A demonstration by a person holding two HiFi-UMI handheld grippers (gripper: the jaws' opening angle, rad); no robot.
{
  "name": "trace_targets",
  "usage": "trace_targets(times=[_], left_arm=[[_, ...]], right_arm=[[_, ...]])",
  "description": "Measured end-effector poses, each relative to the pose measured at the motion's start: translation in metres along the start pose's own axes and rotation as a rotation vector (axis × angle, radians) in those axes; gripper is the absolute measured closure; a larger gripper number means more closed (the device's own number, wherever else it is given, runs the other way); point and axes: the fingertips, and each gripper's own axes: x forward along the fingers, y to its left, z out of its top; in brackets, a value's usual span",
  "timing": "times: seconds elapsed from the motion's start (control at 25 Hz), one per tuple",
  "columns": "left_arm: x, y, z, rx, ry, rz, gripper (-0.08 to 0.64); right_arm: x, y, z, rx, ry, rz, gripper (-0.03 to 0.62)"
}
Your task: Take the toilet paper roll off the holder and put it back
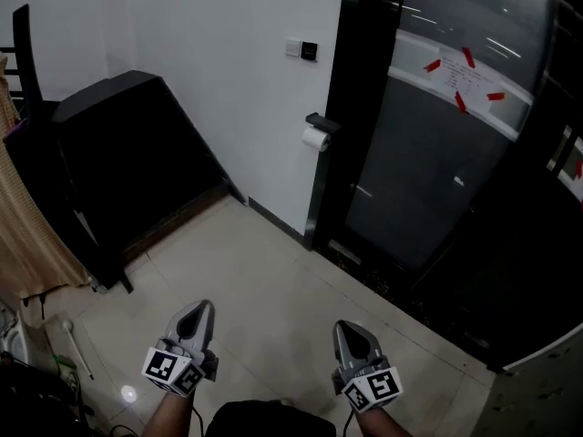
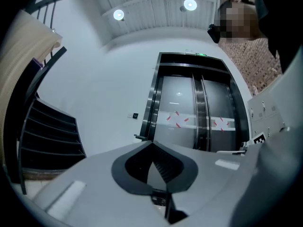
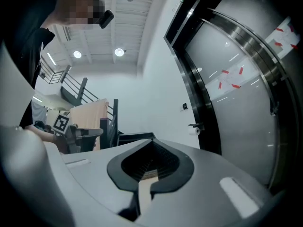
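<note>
the small white toilet paper roll [image 1: 315, 138] is hanging on the black wall-mounted holder [image 1: 322, 122], well apart from the left gripper [image 1: 201, 309] and right gripper [image 1: 346, 329] — both are hovering pressed together, empty. it is looking light and soft, probably crushable — gently pinching its outer wrap seems best.

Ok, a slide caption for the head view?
Shut and empty, the left gripper and right gripper hang low over the floor; toilet paper roll on its wall holder.
</note>
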Motion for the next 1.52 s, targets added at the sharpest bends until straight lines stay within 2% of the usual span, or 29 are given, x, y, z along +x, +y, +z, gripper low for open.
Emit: trace_targets(times=[0.2,0.32,0.48,0.64,0.84,1.12,1.32,1.52], left_arm=[[0.046,-0.022,-0.009,-0.089,-0.007,-0.022,0.56],[0.066,-0.016,-0.025,-0.046,0.045,-0.018,0.56],[0.102,0.003,-0.032,0.013,0.051,-0.019,0.558],[0.147,0.025,-0.036,0.01,0.044,-0.037,0.56],[0.211,0.052,-0.027,0.018,0.013,-0.076,0.56],[0.269,0.08,-0.014,0.02,0.012,-0.131,0.56],[0.3,0.109,-0.004,0.039,0.011,-0.144,0.56],[0.328,0.125,-0.007,0.005,-0.008,-0.146,0.56]], right_arm=[[0.004,-0.056,0.002,0.063,-0.026,-0.062,0.578],[0.013,-0.076,-0.003,0.063,-0.005,-0.076,0.578],[0.041,-0.101,-0.011,0.063,0.001,-0.097,0.578],[0.082,-0.117,-0.009,0.031,0.003,-0.102,0.578],[0.136,-0.132,0.014,-0.04,-0.004,-0.109,0.578],[0.2,-0.148,0.031,-0.075,-0.01,-0.129,0.578],[0.239,-0.151,0.03,-0.072,-0.02,-0.125,0.578],[0.264,-0.164,0.013,-0.024,-0.004,-0.133,0.578]])
